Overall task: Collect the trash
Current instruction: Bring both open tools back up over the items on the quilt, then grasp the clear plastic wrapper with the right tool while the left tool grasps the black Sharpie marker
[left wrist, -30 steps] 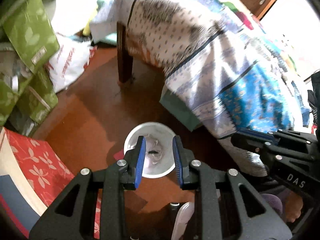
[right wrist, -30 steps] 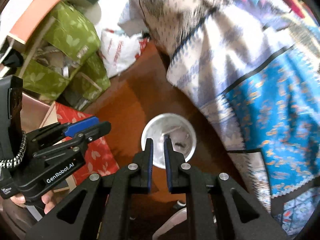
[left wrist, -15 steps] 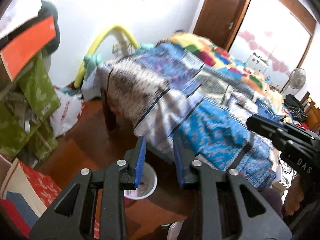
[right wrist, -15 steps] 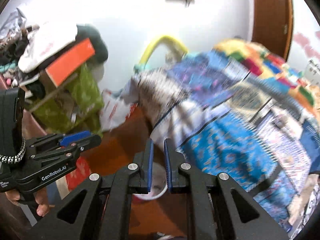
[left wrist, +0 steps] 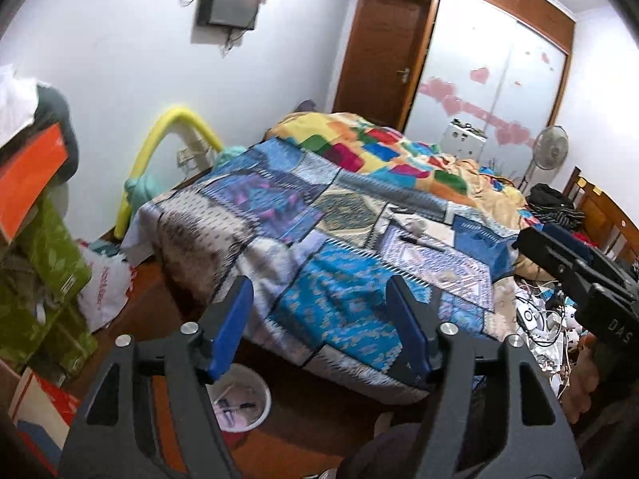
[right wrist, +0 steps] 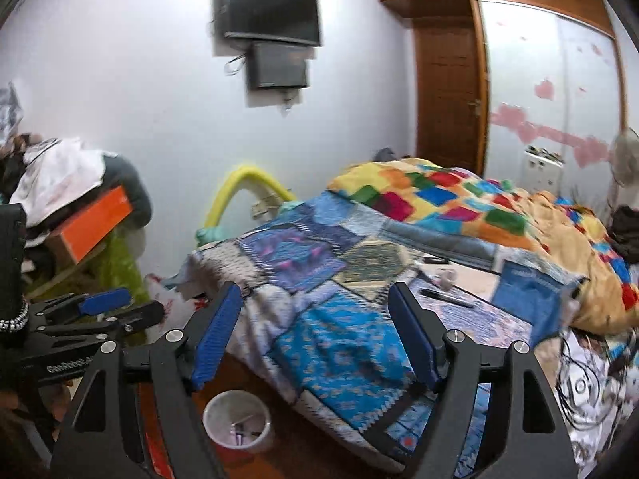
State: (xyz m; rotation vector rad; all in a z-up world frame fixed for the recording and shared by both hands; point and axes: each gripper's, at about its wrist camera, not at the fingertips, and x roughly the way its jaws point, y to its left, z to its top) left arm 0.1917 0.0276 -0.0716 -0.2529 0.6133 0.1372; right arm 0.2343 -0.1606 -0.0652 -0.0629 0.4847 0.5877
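**Left wrist view first: both grippers spread wide above the bin**

Left wrist view: I see my left gripper (left wrist: 319,303) held level over the corner of the bed (left wrist: 351,239), its blue-padded jaws wide apart with nothing between them. The white bin (left wrist: 255,403) stands on the brown floor (left wrist: 131,319) just below the left jaw, close to the hanging edge of the patchwork bedspread; a few small dark and pale scraps lie inside it, too small for me to name. On the bedspread a black pen (left wrist: 425,242) lies flat, with a pale crumpled scrap (left wrist: 417,226) just behind it. My right gripper (left wrist: 579,275) juts in from the right edge, cut off by the frame, so I cannot tell its jaws from here. Green boxes (left wrist: 52,255) are stacked at the left, partly out of view.

Right wrist view: my right gripper (right wrist: 315,323) is likewise spread wide and holding nothing, pointed across the bed (right wrist: 359,279). The bin (right wrist: 237,425) sits below, between the jaws but nearer the left one, beside the bedspread's edge. The pen (right wrist: 447,298) lies beyond the right jaw, the pale scrap (right wrist: 446,277) near it, blurred. My left gripper (right wrist: 104,311) shows at the left edge, side-on. A television (right wrist: 271,10) hangs on the wall.
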